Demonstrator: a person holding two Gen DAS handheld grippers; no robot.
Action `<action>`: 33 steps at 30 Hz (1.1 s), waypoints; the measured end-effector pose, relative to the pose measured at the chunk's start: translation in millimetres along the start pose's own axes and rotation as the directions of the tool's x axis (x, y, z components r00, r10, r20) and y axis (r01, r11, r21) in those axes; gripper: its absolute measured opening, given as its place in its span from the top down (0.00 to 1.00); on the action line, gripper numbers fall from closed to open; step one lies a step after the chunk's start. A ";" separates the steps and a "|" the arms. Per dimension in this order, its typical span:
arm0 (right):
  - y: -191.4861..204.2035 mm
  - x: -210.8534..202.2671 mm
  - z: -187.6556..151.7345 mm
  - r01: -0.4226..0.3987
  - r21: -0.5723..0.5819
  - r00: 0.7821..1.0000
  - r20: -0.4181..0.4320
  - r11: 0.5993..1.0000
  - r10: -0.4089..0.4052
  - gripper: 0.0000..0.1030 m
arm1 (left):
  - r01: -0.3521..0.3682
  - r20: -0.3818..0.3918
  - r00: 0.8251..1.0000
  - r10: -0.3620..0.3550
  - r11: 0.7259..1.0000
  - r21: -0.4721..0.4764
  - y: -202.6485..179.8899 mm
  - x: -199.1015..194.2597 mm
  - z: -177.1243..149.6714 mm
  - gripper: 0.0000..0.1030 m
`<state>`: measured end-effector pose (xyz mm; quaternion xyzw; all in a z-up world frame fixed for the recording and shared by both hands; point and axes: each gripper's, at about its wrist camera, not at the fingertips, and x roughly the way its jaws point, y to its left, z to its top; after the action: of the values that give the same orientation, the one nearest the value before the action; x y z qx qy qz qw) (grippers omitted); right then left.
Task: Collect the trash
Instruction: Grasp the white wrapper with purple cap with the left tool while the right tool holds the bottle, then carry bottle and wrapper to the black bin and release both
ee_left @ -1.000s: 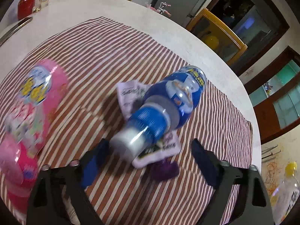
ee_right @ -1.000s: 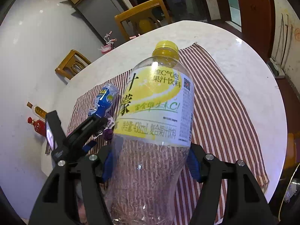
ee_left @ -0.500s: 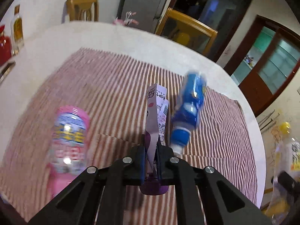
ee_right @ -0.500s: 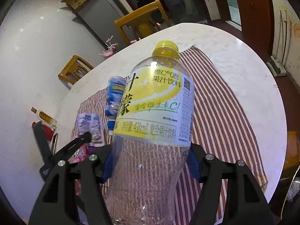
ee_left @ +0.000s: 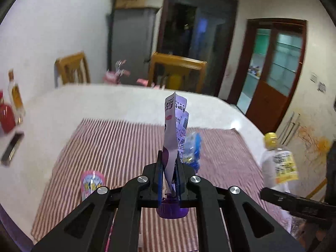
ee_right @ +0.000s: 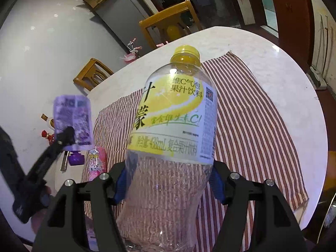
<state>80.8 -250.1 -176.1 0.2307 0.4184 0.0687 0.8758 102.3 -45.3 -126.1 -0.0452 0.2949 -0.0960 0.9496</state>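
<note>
My left gripper [ee_left: 169,166] is shut on a purple-and-white drink pouch [ee_left: 173,130] with a purple cap, held up above the striped cloth [ee_left: 117,142]. The pouch also shows in the right wrist view [ee_right: 72,118], held by the left gripper [ee_right: 68,134]. My right gripper [ee_right: 169,180] is shut on a clear empty bottle [ee_right: 174,113] with a yellow label and yellow cap; the bottle also shows in the left wrist view [ee_left: 279,163]. A blue bottle [ee_left: 193,149] and a pink bottle [ee_left: 92,183] lie on the cloth.
The round white table [ee_right: 283,67] carries the cloth. A red bottle [ee_left: 6,117], a small amber bottle [ee_left: 15,96] and a dark flat object [ee_left: 12,149] stand at the table's left. Wooden chairs [ee_left: 176,73] stand behind the table.
My left gripper shut on the pouch and lifted it off the cloth, tilting up toward the room. The blue bottle rolled aside. My right gripper kept hold of the yellow-label bottle.
</note>
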 end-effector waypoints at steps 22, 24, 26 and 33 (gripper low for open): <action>-188.8 -164.9 -48.5 0.246 0.380 0.914 0.215 0.892 -0.344 0.39 | 0.383 -0.007 0.916 -0.401 0.870 0.309 -186.1 -69.8 3.3 0.92; -224.0 -184.2 -70.4 0.299 0.453 0.889 0.189 0.840 -0.418 0.39 | 0.427 -0.035 0.896 -0.443 0.836 0.345 -211.6 -72.0 -5.1 0.92; -265.9 -197.0 -98.4 0.347 0.538 0.867 0.128 0.769 -0.481 0.39 | 0.456 -0.057 0.881 -0.470 0.810 0.368 -230.3 -74.9 -13.9 0.92; -383.2 -194.2 -199.6 0.362 0.764 0.869 -0.070 0.534 -0.489 0.39 | 0.548 -0.182 0.828 -0.530 0.699 0.460 -290.8 -79.6 -54.3 0.92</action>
<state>-224.0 -580.6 -325.2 0.4694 0.3830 -0.3457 0.7166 -38.1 -314.5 -85.4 0.1159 0.2508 -0.4424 0.8532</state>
